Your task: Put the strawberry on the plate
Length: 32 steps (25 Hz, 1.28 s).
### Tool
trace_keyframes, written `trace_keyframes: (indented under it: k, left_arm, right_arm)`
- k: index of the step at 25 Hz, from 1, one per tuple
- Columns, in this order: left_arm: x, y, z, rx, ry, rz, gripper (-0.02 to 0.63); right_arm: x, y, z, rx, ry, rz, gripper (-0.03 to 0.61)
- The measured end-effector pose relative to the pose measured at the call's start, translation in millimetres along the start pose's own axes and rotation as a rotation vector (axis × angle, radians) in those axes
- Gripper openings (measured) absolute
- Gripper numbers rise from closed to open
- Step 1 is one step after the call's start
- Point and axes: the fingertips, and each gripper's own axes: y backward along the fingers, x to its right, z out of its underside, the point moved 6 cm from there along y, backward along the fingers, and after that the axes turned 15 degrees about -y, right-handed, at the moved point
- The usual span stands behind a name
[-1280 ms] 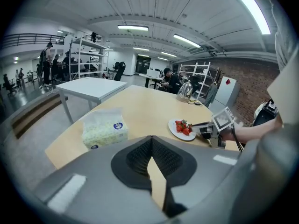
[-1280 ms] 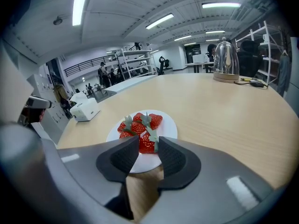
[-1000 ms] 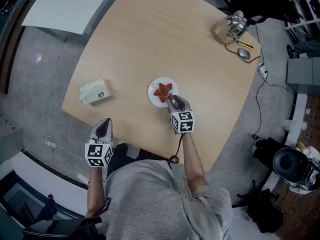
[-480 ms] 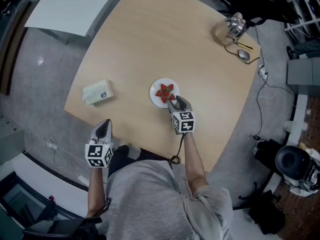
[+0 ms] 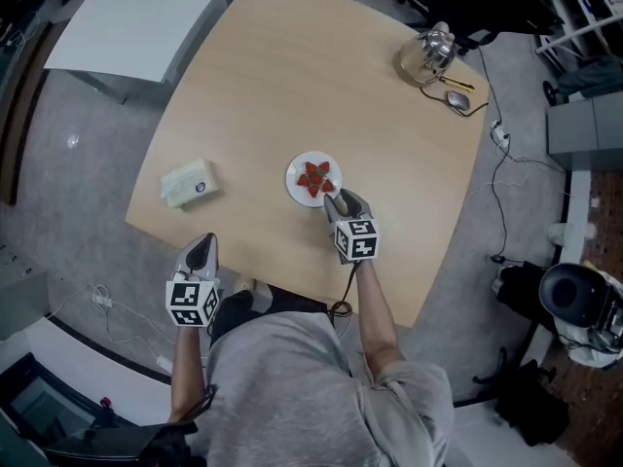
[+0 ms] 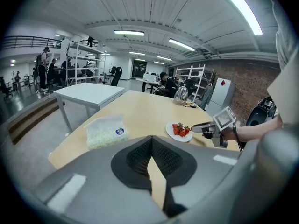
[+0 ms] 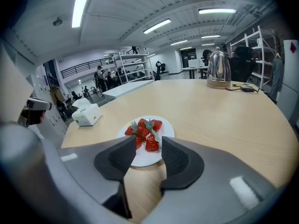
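Observation:
Several red strawberries (image 5: pixel 314 176) lie piled on a small white plate (image 5: pixel 295 185) near the wooden table's front edge. My right gripper (image 5: pixel 334 200) sits just behind the plate with its tips at the near rim. In the right gripper view its jaws (image 7: pixel 148 146) stand apart and are closing a little. The nearest strawberry (image 7: pixel 151 143) lies on the plate (image 7: pixel 167 130) just past the tips, and no pad presses it. My left gripper (image 5: pixel 201 244) hangs off the table's near left edge, shut and empty (image 6: pixel 152 141).
A tissue pack (image 5: pixel 188 181) lies left of the plate. A glass kettle (image 5: pixel 426 54) and small items with a cable (image 5: pixel 458 98) sit at the far right corner. A white table (image 5: pixel 146 13) stands beyond on the left. The table edge runs close under both grippers.
The right gripper's jaws have widened and its tips have drawn back slightly from the pile of strawberries. The left gripper has stayed where it was.

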Motion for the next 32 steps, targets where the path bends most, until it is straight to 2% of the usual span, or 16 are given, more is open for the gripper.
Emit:
trace_keyframes:
  k: [15, 22, 32]
  left_arm:
    - [10.2, 28.3, -2.9, 0.091, -0.083, 0.099, 0.020]
    - [10.7, 41.1, -7.0, 0.154, -0.069, 0.161, 0.020]
    - [29.8, 59.2, -8.6, 0.212, -0.138, 0.260, 0.020]
  right_arm:
    - [-26.4, 85.5, 15.7, 0.200, -0.066, 0.090, 0.054]
    - [-50.5, 135.5, 23.9, 0.334, -0.088, 0.134, 0.024]
    - [-80.1, 197.5, 49.2, 0.474, -0.121, 0.192, 0.008]
